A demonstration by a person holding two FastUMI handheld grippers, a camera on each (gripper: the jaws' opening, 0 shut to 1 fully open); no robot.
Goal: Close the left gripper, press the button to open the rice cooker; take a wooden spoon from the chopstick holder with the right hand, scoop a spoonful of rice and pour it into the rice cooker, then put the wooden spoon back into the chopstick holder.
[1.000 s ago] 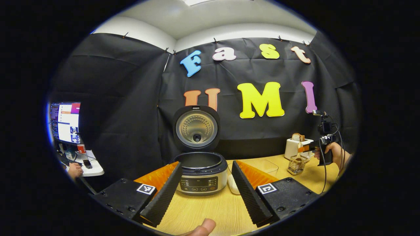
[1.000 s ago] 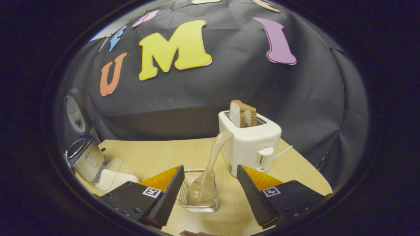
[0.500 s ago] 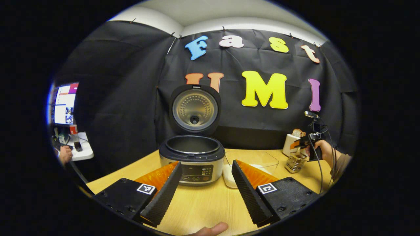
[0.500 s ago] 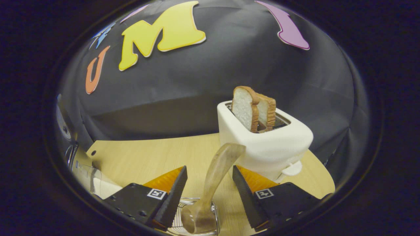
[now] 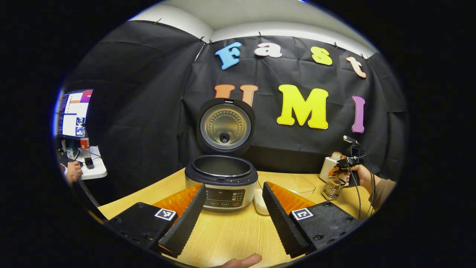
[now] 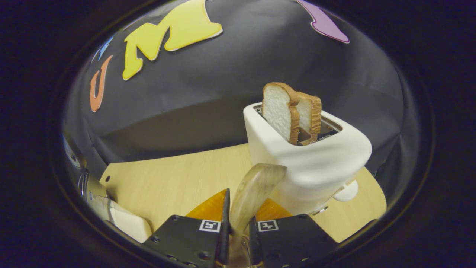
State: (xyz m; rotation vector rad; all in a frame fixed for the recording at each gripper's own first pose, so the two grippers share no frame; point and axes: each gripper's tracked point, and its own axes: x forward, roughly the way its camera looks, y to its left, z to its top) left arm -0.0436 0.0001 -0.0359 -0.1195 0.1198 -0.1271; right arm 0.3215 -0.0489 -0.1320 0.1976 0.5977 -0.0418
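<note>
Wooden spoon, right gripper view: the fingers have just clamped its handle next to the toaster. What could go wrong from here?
1. The right gripper holds the wooden spoon low on a tilted handle; it may pivot or slip when lifted.
2. The handle's top lies close against the toaster, so a careless lift could knock it.
3. The bowl sits in the chopstick holder; a snag might drag the light holder along.

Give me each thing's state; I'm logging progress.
Cooker: lid up, pot looks empty.
Left gripper: open, holding nothing.
Right gripper: shut on spoon.
Spoon: handle between the fingers, tilted.
Toaster: two bread slices standing up in it.
</note>
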